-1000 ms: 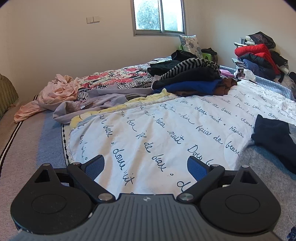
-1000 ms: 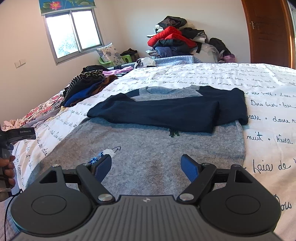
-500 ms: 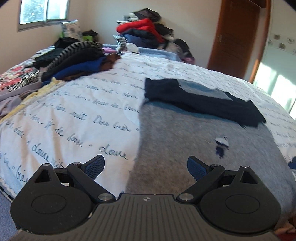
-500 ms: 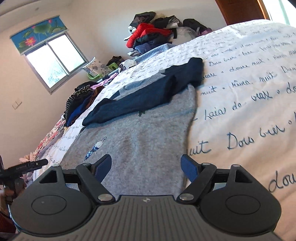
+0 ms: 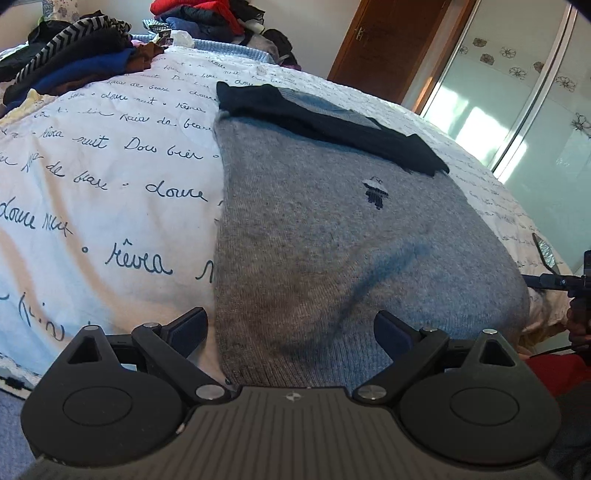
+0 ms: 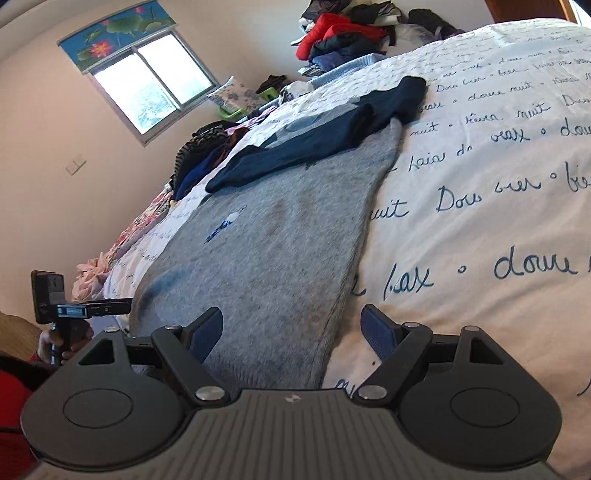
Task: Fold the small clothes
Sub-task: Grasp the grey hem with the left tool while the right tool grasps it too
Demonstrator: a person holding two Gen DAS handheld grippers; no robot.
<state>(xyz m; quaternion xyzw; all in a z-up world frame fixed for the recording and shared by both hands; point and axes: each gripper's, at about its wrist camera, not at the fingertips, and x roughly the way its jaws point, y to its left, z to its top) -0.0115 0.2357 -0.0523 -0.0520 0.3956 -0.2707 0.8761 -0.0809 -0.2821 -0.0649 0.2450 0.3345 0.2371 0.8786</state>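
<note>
A small grey sweater [image 5: 332,236] [image 6: 273,251] lies flat on the white script-printed bedcover [image 5: 92,192] [image 6: 498,221], its navy sleeves [image 5: 325,122] [image 6: 317,147] folded across the chest at the far end. My left gripper [image 5: 290,326] hovers open over the hem's left corner, one finger above the cover and one above the knit. My right gripper [image 6: 291,326] hovers open over the hem's right corner, straddling the sweater's side edge. Nothing is between either pair of fingers.
Piles of dark and striped clothes [image 5: 70,51] [image 6: 207,147] sit at the far left of the bed, and a red and navy heap [image 5: 199,14] [image 6: 340,33] at its head. A wooden door [image 5: 391,48] and glass panels [image 5: 517,122] stand to the right. A hand holds the left gripper's handle [image 6: 70,314].
Both grippers swung toward the sweater's hem and dropped closer to it. The left view turned from the window and clothes piles to the sweater. Both stayed open.
</note>
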